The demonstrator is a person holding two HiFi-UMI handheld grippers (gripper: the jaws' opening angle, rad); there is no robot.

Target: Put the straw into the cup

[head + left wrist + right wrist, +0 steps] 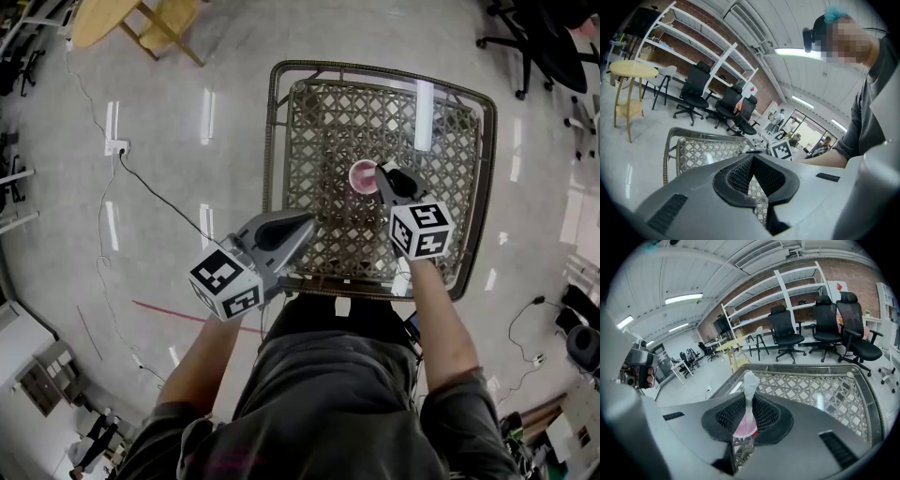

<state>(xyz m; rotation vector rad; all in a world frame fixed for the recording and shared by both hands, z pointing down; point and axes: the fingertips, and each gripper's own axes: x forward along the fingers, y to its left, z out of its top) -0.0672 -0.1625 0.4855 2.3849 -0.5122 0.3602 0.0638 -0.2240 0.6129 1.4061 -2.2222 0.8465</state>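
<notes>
While at cup (745, 430), straw (750, 383) in tongs (749, 409)

- The left gripper (752, 158) had its jaws closed tip to tip, with nothing between them.
- A woven table (670, 140) lay at nine o'clock.
- Black office chairs (693, 89) stood at ten o'clock, with a wooden stool (630, 70) farther out.

The left gripper (306, 223) and the right gripper (382, 171) share smooth light-grey shells, with dark ribbed fingers (729, 417) set in a black surround and small black strips (833, 442) to either side of the fingers. Behind the fingers each carries a white cube (420, 230) printed with black square markers. The person wears a dark grey short-sleeved shirt (328, 394).
</notes>
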